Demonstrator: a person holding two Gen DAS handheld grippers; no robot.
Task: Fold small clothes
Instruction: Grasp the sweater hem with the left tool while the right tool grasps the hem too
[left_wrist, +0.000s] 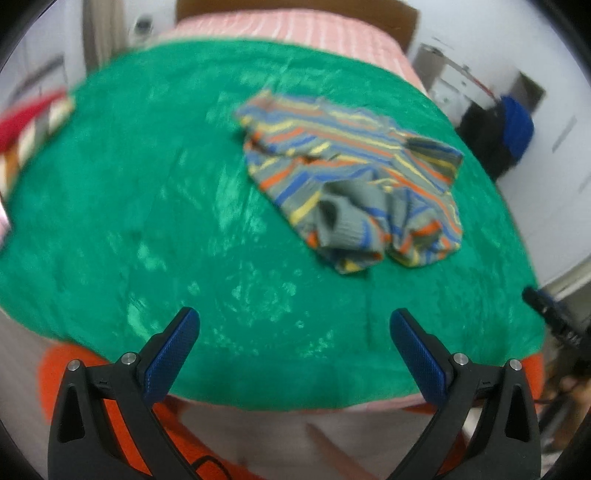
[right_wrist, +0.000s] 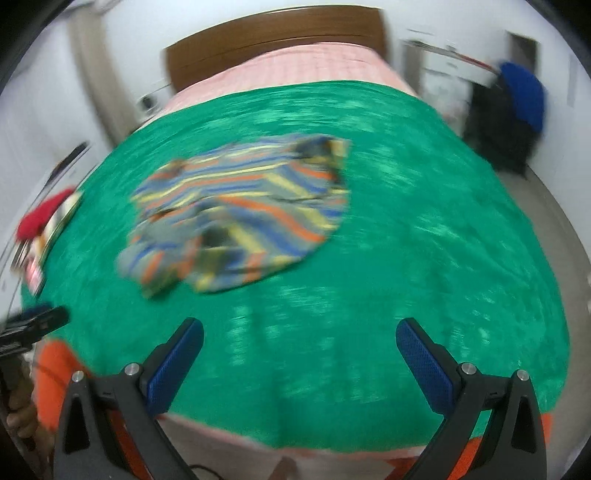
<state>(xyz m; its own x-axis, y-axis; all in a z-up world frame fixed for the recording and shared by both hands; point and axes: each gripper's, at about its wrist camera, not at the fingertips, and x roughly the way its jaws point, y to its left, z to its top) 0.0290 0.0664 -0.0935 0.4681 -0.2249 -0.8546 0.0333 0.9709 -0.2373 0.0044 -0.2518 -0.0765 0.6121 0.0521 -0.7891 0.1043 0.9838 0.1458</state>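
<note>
Hovering above the near edge of the bed, the left claw (left_wrist: 294, 323) is released: its two blue-padded fingers (left_wrist: 171, 354) stand wide apart with nothing between them. The right claw (right_wrist: 300, 334) is likewise released, jaws spread and empty, also above the near edge.

Beyond both claws lies a green blanket (left_wrist: 147, 206) spread over the bed. The striped garment (left_wrist: 354, 173) rests on this blanket, well apart from either claw. In the left wrist view it lies ahead and to the right; in the right wrist view the same garment (right_wrist: 240, 210) lies ahead and to the left, so it sits between the two claws and farther up the bed. It is crumpled, with grey ribbed cuffs (left_wrist: 340, 221) bunched at its near end.

A pink striped sheet (left_wrist: 295, 26) shows past the blanket's far edge, against a brown headboard (right_wrist: 273, 40). Orange clothing (left_wrist: 62, 373) of the person appears below the claws. Both views are blurred.
</note>
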